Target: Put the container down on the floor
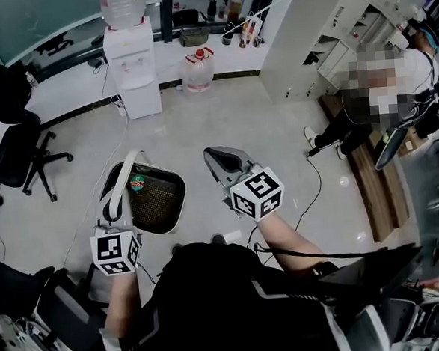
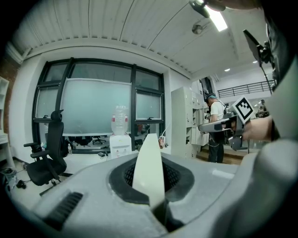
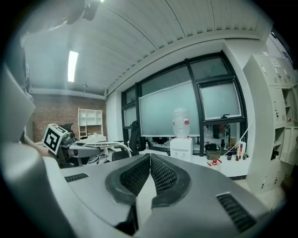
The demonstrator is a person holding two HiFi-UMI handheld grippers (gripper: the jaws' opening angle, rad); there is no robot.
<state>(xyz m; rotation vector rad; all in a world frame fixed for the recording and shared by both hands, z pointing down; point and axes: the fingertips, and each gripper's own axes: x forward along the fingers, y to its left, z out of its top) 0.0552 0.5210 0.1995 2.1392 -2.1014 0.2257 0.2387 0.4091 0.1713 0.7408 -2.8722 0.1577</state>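
Note:
The container (image 1: 169, 183) is a white-rimmed bin with a dark mesh inside and a small red and green item (image 1: 136, 184) in it. It hangs by its white bail handle (image 1: 118, 191) over the pale floor, left of centre in the head view. My left gripper (image 1: 115, 214) is shut on that handle, which shows as a white strip (image 2: 149, 169) clamped between the pads of my left gripper (image 2: 152, 160). My right gripper (image 1: 217, 156) is level beside the bin, apart from it. My right gripper (image 3: 149, 159) is shut with nothing between its pads.
A water dispenser (image 1: 131, 64) and a floor jug (image 1: 198, 70) stand by the far wall. A black office chair (image 1: 19, 151) is at the left. A person (image 1: 372, 108) stands at the right near white cabinets (image 1: 358, 19) and a wooden board (image 1: 369, 175). A cable (image 1: 311, 194) crosses the floor.

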